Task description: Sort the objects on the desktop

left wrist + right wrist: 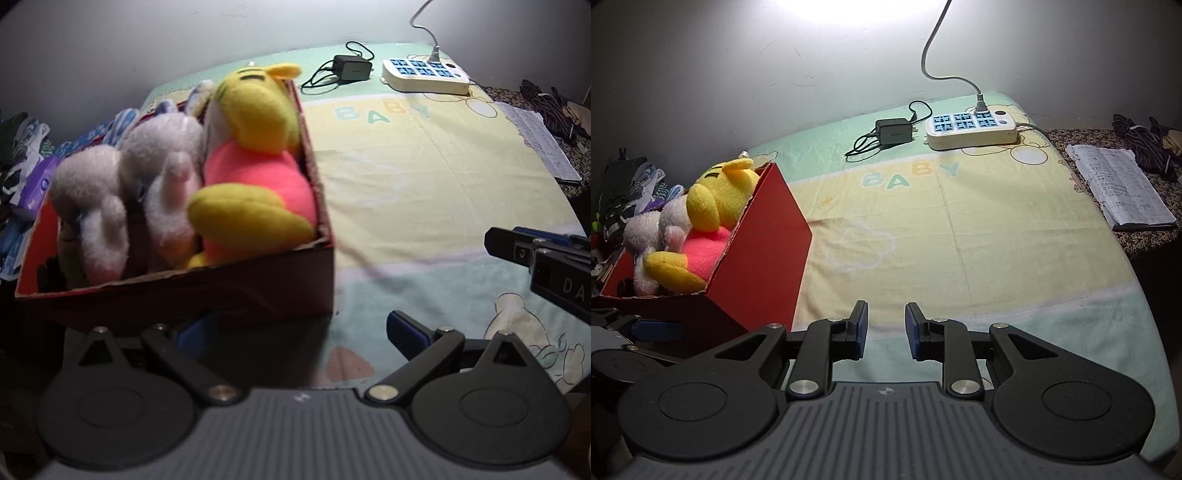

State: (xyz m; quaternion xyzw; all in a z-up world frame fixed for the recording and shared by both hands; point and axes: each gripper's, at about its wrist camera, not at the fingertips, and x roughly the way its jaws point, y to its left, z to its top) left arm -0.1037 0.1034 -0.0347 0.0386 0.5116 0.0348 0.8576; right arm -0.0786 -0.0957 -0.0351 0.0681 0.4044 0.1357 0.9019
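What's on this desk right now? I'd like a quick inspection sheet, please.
Surface: pastel blanket printed BABY, mostly bare.
Job's things: red box holding a yellow bear and white plush toys.
Clutter: notebook at the right edge; bundled clothes left of the box.
Grippers: left gripper has its jaws spread wide at the box's near wall; right gripper holds nothing, its jaws a narrow gap apart.
Cables: power strip with a grey lead plugged in; black charger with coiled cord.
Surroundings: plain wall.
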